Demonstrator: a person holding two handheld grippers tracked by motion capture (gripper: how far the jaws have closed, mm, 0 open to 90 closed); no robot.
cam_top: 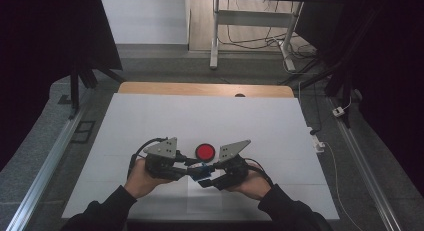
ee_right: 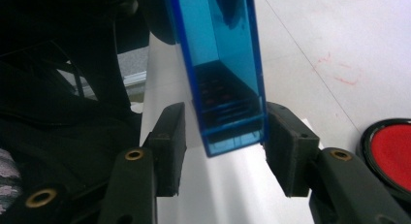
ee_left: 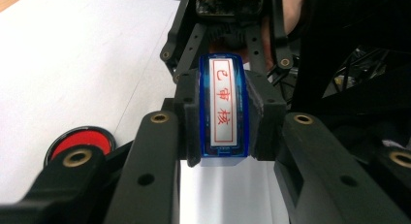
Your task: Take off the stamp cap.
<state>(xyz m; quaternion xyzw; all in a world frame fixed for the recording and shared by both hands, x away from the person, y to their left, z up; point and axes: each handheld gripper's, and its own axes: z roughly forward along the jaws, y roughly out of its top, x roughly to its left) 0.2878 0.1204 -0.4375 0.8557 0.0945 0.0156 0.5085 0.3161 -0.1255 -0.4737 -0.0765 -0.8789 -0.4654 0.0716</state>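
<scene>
A translucent blue stamp (cam_top: 200,170) with a white label of red characters (ee_left: 224,107) hangs just above the white table, near its front edge. My left gripper (ee_left: 224,132) is shut on it, both pads pressed on its blue sides. From the opposite side my right gripper (ee_right: 225,146) reaches over the stamp's other end (ee_right: 223,64). The right pad (ee_right: 286,146) sits at the blue wall and the left pad (ee_right: 169,146) stands a small gap off it. In the high view the left gripper (cam_top: 192,167) and right gripper (cam_top: 206,176) meet tip to tip.
A round red ink pad (cam_top: 204,151) in a black rim lies on the table just behind the grippers, also seen as the pad (ee_left: 80,144) and the pad (ee_right: 390,151). The white table top (cam_top: 200,116) stretches far and to both sides. Faint red marks (ee_right: 339,71) stain it.
</scene>
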